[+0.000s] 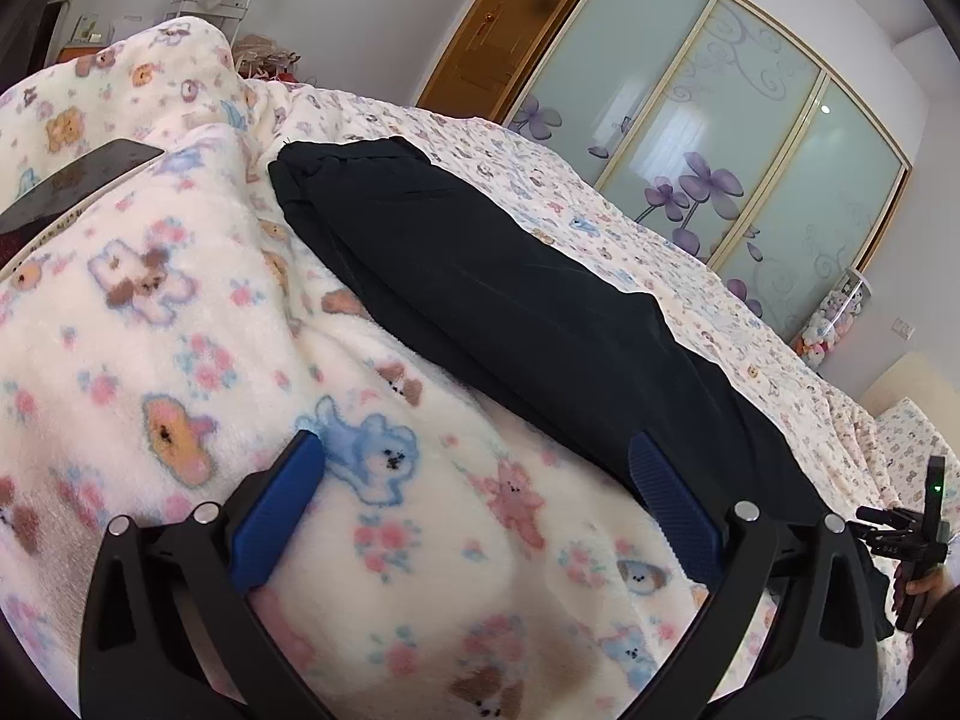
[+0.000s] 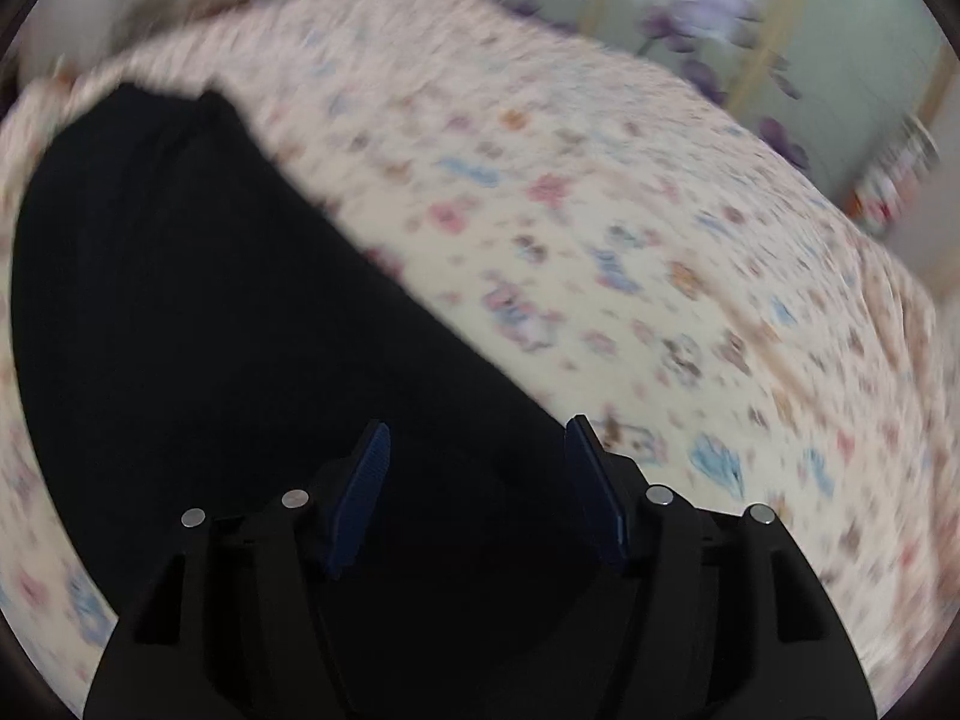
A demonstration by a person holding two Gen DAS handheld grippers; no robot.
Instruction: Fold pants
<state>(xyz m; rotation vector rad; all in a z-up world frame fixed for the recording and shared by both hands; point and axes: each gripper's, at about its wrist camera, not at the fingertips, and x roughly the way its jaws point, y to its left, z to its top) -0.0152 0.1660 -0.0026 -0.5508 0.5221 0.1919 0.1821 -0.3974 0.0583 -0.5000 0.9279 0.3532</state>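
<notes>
Black pants [image 1: 510, 300] lie as one long strip across the bed, running from the far left toward the near right. My left gripper [image 1: 474, 441] hovers open over the fluffy bear-print blanket [image 1: 180, 330]; its right finger [image 1: 672, 510] is at the near edge of the pants and nothing sits between the pads. In the blurred right wrist view the pants [image 2: 210, 300] fill the left and lower part. My right gripper [image 2: 478, 426] is open just above the dark cloth, its pads apart and not pressing on it.
A dark phone or tablet [image 1: 72, 186] rests on the blanket at far left. The patterned bed sheet [image 1: 600, 210] stretches beyond the pants. A sliding-door wardrobe [image 1: 720, 150] and a wooden door [image 1: 498, 42] stand behind the bed. A hand [image 1: 921, 585] holds the other tool at far right.
</notes>
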